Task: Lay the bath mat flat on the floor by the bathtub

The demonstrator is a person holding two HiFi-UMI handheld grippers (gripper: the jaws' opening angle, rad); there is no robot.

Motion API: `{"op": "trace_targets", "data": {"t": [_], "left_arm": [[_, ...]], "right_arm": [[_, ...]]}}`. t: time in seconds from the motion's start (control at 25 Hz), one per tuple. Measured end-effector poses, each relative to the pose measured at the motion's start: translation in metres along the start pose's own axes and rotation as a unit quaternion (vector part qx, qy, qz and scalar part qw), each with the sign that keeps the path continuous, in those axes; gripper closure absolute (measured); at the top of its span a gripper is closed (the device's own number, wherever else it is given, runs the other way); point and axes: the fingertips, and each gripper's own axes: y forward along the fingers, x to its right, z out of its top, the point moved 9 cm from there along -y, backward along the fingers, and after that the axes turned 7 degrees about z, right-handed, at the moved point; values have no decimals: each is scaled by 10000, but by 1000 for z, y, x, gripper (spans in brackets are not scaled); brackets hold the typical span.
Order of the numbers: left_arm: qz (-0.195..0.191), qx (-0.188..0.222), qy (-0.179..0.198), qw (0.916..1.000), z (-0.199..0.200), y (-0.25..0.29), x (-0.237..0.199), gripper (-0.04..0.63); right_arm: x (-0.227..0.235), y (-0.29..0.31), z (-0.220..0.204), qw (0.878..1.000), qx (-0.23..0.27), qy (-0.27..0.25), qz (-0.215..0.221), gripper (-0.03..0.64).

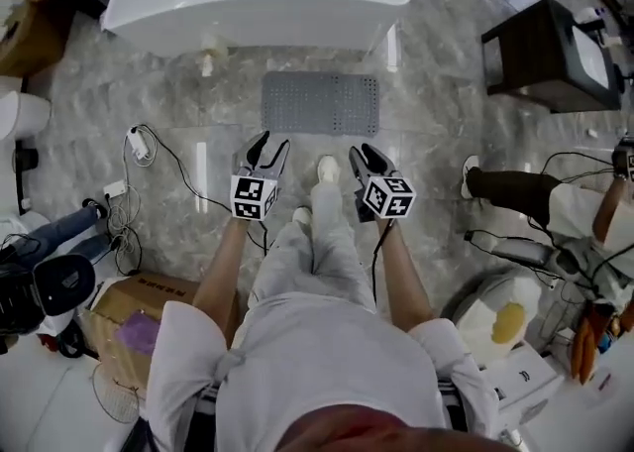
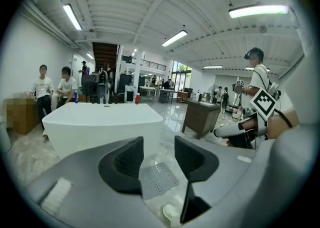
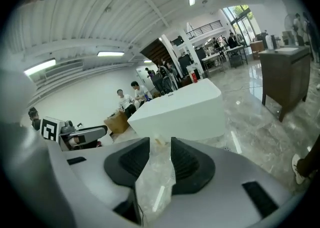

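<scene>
We see a white short-sleeved shirt (image 1: 327, 361), pale grey trousers (image 1: 309, 254), probably white shoes (image 1: 327, 169). The left gripper (image 1: 270, 143) and right gripper (image 1: 365, 151) are grey, with black pads (image 2: 125, 159) and black-and-white marker cubes (image 1: 254, 197).

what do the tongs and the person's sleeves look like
Both the left tongs and the right tongs have grey bodies with black ribbed pads. Each carries a cube with black and white square markers. A thin dark cable runs from the right one. The person wears short white sleeves.
</scene>
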Motion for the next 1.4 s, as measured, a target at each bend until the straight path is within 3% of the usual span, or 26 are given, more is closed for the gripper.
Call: {"op": "trace_targets", "data": {"t": [0.24, 0.44, 0.64, 0.76, 0.8, 1.0, 1.2, 1.4], "left_arm": [[142, 481, 51, 9987, 63, -73, 11, 400], [241, 1080, 296, 9934, 114, -127, 33, 406], [468, 1717, 268, 9837, 146, -181, 47, 488], [686, 2007, 323, 9767, 153, -199, 53, 598], [738, 2075, 323, 9749, 154, -204, 55, 598], [813, 2042, 85, 9755, 150, -212, 68, 600], [796, 2021, 154, 9760, 148, -212, 78, 600], [774, 2090, 211, 9746, 150, -216, 88, 600]], "right_arm": [[-61, -62, 65, 9961, 688, -558, -58, 484], [-116, -111, 100, 9814, 1089, -1583, 46, 506], [-174, -148, 95, 9664, 1491, -2092, 49, 615], [-195, -158, 95, 9574, 1719, -2318, 103, 617], [-200, -159, 96, 9547, 1769, -2391, 108, 617], [-212, -168, 100, 9451, 1918, -2645, 75, 617], [-220, -177, 102, 9343, 2013, -2941, 79, 617], [-216, -183, 104, 9344, 2085, -2885, 127, 617]]}}
